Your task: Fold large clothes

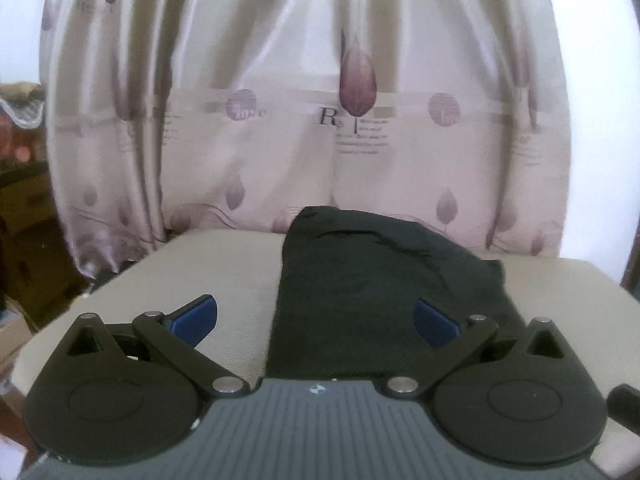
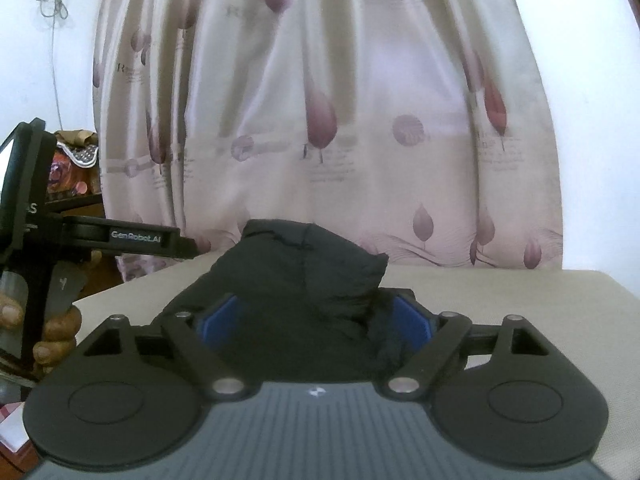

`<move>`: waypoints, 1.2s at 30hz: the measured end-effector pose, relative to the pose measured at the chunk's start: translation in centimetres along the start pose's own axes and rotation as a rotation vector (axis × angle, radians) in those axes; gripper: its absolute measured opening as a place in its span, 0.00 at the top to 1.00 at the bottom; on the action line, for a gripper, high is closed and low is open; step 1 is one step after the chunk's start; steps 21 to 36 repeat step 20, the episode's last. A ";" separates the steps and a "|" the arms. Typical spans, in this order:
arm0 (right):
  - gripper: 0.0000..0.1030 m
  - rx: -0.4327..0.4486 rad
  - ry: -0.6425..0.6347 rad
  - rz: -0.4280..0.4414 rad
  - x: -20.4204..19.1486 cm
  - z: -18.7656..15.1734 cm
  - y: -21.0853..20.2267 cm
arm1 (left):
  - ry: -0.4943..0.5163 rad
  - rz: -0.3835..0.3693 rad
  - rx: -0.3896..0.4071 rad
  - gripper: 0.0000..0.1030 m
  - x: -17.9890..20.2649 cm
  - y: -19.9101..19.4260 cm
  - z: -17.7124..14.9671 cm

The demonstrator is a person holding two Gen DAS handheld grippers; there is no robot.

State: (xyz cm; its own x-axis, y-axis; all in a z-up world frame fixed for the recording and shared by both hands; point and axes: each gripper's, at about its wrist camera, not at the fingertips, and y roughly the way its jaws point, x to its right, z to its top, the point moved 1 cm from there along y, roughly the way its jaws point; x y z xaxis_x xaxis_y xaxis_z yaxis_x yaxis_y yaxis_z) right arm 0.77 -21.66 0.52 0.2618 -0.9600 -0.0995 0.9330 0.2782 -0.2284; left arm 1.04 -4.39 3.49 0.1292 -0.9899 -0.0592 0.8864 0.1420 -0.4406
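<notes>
Your left gripper (image 1: pixel 316 322) stands wide open, its blue pads (image 1: pixel 192 320) well apart and closed on nothing. One pad hovers over bare beige cushion (image 1: pixel 192 272); the other hangs over the dark garment (image 1: pixel 360 280), and you cannot tell from this view whether it touches the cloth.

The garment is a black piece of clothing already folded into a compact, roughly oblong bundle. It lies on the cushion's top, running from the near edge back to the far edge, where its rounded end sits just in front of the curtain (image 1: pixel 280 100). A small corner of cloth sticks out on the right side of the bundle near the far edge.

Your right gripper (image 2: pixel 316 322) is also spread wide. The garment (image 2: pixel 304 280) sits between its blue pads (image 2: pixel 412 320), bunched up into a hump, with a loose fold of cloth lying against the right pad; the jaws do not appear to pinch it.

In the right wrist view, your left hand (image 2: pixel 52 332) shows at the left edge, fingers wrapped round the handle of the other gripper, beside the cushion's left edge.
</notes>
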 end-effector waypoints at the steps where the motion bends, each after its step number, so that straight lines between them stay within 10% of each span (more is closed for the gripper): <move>1: 0.17 0.000 -0.003 0.002 -0.1 0.0 -0.1 | 0.004 -0.006 -0.002 0.00 0.0 0.0 0.0; 36: 0.08 -0.024 0.004 -0.021 -1.0 -0.1 -0.2 | 0.051 -0.093 -0.006 0.00 0.5 -0.3 -1.6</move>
